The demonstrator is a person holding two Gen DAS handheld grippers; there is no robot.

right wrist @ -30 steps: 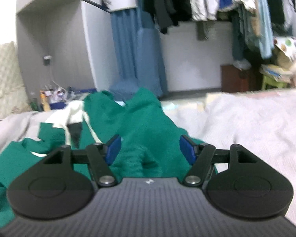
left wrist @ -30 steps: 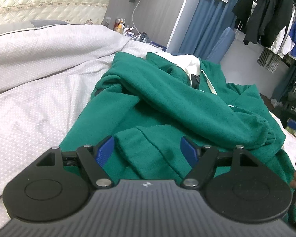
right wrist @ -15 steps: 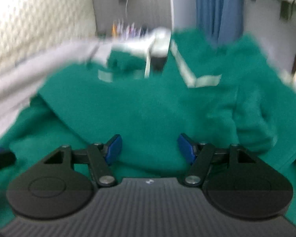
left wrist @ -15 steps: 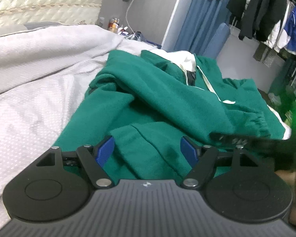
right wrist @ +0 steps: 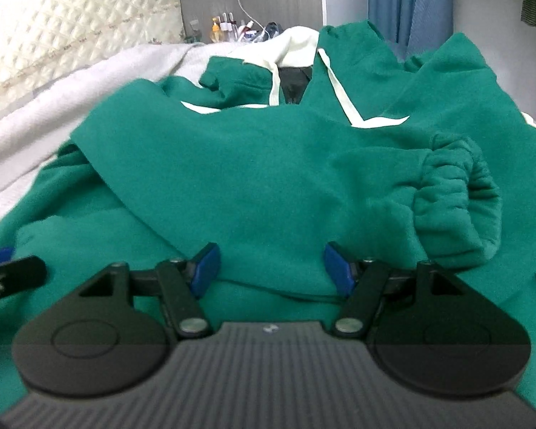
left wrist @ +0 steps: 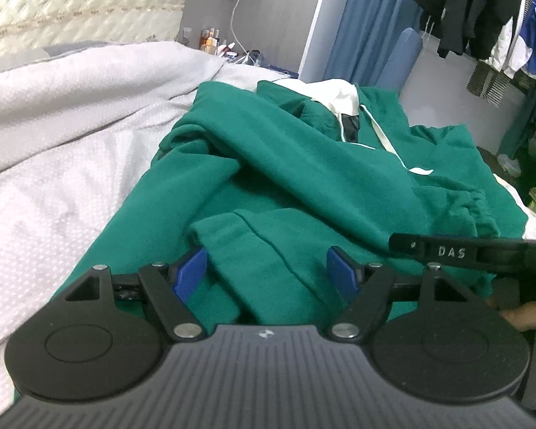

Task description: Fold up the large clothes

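A green hoodie [left wrist: 303, 186] with a white-lined hood [left wrist: 336, 96] and white drawstrings lies on the bed, one sleeve folded across its front, cuff [right wrist: 457, 196] at the right. My left gripper [left wrist: 268, 271] is open, its blue pads astride a folded hem ridge [left wrist: 232, 239] of the hoodie. My right gripper [right wrist: 269, 264] is open low over the hoodie's front, just below the folded sleeve [right wrist: 268, 186]. The right gripper's finger also shows in the left wrist view [left wrist: 446, 250]. The left gripper's tip shows at the left edge of the right wrist view [right wrist: 7, 275].
A white quilt [left wrist: 71, 125] covers the bed to the left. A padded headboard [left wrist: 71, 10] stands behind. Bottles sit on a bedside surface [right wrist: 228, 28]. A blue curtain [left wrist: 368, 21] and hanging clothes [left wrist: 482, 10] are at the far right.
The right gripper swung down from facing the room and settled low over the hoodie's front, beside the left gripper. The left gripper edged slightly forward. Both stayed open.
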